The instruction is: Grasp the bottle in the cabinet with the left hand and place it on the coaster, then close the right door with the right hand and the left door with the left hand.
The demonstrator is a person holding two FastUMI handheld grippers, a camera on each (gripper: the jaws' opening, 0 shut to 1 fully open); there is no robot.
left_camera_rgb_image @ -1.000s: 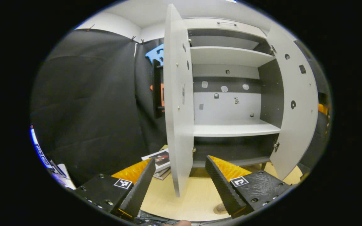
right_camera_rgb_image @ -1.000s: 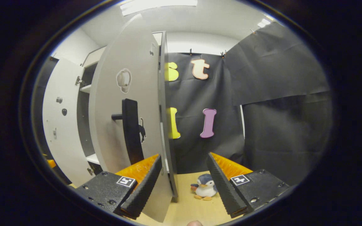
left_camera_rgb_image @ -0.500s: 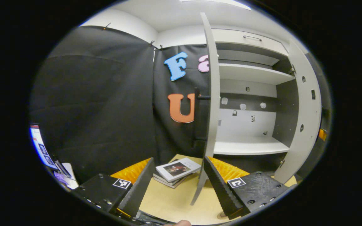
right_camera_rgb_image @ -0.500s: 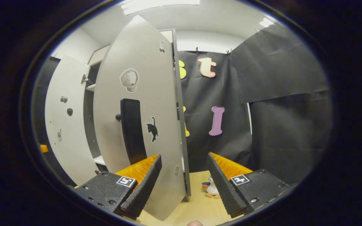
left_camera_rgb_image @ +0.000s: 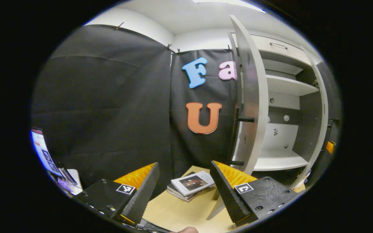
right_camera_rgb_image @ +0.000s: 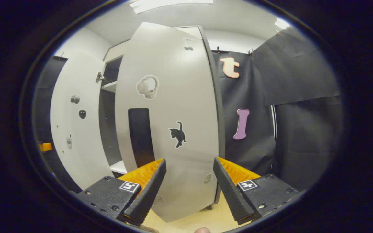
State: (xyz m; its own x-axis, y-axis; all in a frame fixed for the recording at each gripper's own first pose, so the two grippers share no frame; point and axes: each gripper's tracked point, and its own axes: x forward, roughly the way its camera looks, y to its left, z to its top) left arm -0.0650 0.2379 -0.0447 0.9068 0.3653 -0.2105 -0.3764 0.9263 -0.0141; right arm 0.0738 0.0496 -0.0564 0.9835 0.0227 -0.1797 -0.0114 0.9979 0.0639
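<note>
The task looks to be in its closing part. In the right gripper view the right tool [right_camera_rgb_image: 189, 191] has its fingers spread wide with nothing between them, and just in front of it stands the outer face of the right door [right_camera_rgb_image: 173, 129], with its dark handle [right_camera_rgb_image: 139, 136] and a cat sticker [right_camera_rgb_image: 177, 133]. This door is turned partly toward the cabinet but is not shut, because a dark gap with a shelf edge shows at its left side. I judge that the right door is now being closed. In the left gripper view the left tool [left_camera_rgb_image: 183, 191] is also spread wide and holds nothing. Its right finger [left_camera_rgb_image: 228, 191] is near the lower edge of the left door [left_camera_rgb_image: 253, 106], which stands edge-on and open; whether they touch I cannot tell. So the left door is the step that is left. About the bottle: I see it on none of the shelves that show, and the lower shelf [left_camera_rgb_image: 278, 160] looks bare, so I judge it is already taken out; I cannot say from here whether it stands on the coaster. The upper shelf [left_camera_rgb_image: 287, 85] looks bare too. On the tabletop [left_camera_rgb_image: 173, 210], between the left tool's fingers and farther off, a small stack of books [left_camera_rgb_image: 191, 185] lies.
</note>
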